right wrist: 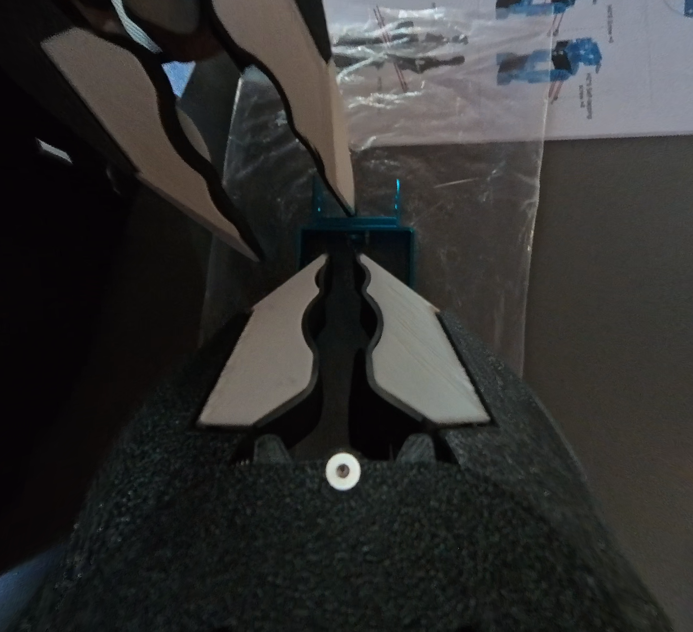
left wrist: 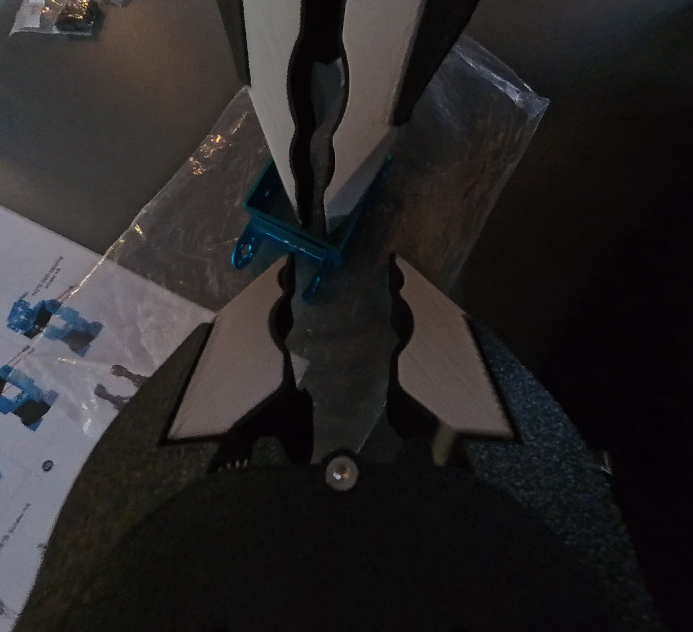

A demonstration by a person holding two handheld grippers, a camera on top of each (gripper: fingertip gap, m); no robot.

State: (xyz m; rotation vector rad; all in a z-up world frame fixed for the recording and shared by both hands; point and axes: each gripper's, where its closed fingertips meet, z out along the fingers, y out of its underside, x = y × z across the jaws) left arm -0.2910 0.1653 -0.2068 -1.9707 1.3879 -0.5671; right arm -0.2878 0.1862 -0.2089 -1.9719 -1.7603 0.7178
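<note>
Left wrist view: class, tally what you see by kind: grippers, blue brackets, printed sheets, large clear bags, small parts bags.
Grippers: 2, left gripper and right gripper
Blue bracket: 1
Printed sheet: 1
Large clear bag: 1
Small parts bag: 3
Total: 8

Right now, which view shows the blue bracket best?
The left wrist view: the blue bracket shows its open frame and both mounting tabs. The right wrist view shows it end-on, partly hidden behind the jaws.

Left gripper (left wrist: 339, 261) and right gripper (right wrist: 340, 256): black, grainy-textured bodies; pale, wavy-edged fingers (right wrist: 262, 359) rimmed in black; one central screw (right wrist: 343, 475) each.
</note>
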